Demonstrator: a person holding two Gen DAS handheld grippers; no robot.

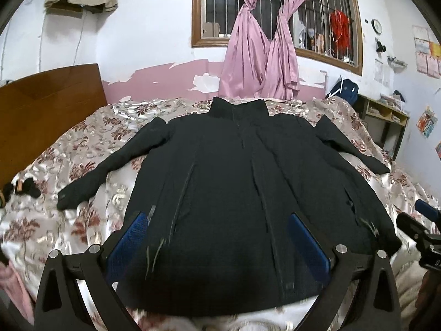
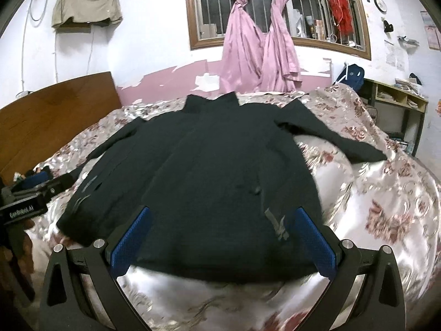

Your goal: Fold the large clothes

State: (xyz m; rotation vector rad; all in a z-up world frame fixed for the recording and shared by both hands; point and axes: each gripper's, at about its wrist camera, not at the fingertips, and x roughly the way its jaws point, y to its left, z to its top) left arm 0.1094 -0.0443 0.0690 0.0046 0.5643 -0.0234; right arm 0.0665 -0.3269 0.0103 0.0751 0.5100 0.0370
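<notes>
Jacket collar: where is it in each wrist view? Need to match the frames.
Left wrist: the jacket collar stands upper centre, at the far end of the spread black jacket, just below the pink curtains.
Right wrist: the collar sits upper centre, slightly left of the middle.
Shared landmark: the knotted pink curtains at the barred window, right behind the collar in both.

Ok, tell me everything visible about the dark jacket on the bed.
The dark jacket lies flat and face up on the floral bedspread, stand-up collar toward the window, front closed along a centre zip. Both sleeves are spread outward and slanted pocket zips show near the hem. The fabric looks matte. Both hand-held grippers hover open above the hem; contact is unclear.
</notes>
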